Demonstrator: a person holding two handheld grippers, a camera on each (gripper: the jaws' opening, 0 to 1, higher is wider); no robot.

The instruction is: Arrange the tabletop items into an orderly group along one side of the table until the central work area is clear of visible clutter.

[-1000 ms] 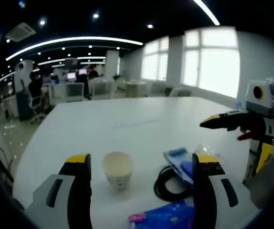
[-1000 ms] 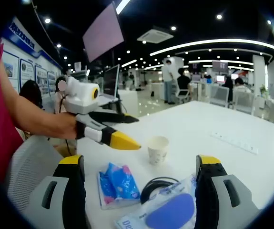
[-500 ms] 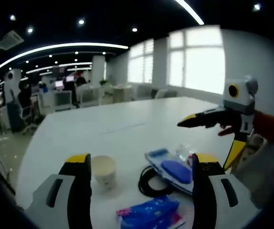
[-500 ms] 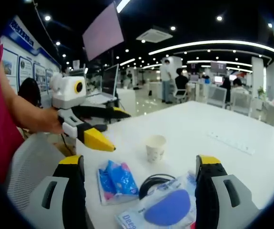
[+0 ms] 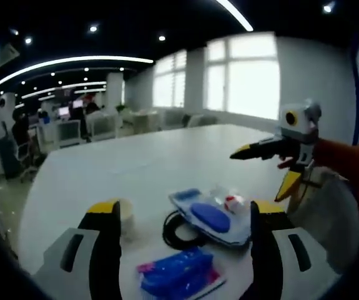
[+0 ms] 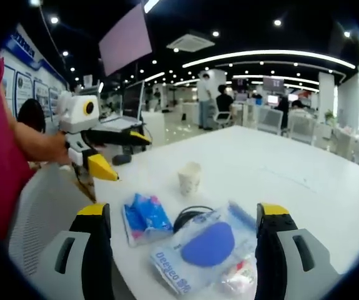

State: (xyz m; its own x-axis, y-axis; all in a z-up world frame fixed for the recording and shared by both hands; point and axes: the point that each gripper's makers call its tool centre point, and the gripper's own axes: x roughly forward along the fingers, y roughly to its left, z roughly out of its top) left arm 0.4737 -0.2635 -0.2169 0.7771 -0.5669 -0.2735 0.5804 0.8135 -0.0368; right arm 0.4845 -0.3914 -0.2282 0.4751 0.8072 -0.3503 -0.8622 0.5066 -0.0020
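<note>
Lower centre of the right gripper view: right gripper (image 6: pixel 182 250) open and empty over a slippery plastic pouch (image 6: pixel 207 250); left gripper (image 5: pixel 178 250) likewise open; paper cup (image 6: pixel 190 178) may tip if nudged.

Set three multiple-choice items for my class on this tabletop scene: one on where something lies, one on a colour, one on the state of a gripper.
1. Where does the paper cup stand relative to the black cable coil?
A. beyond the coil, farther out on the white table
B. inside the coil
C. on top of the tissue pack

2. What colour is the soft tissue pack beside the coil?
A. green
B. blue
C. orange

3. How do the jaws of the left gripper stand?
A. shut on the cup
C. shut on the coil
B. open, holding nothing

Answers:
1 A: in the right gripper view the cup stands apart, past the coil.
2 B: its wrapper is blue in both views.
3 B: both jaws stand wide apart with the items lying loose between them.
</note>
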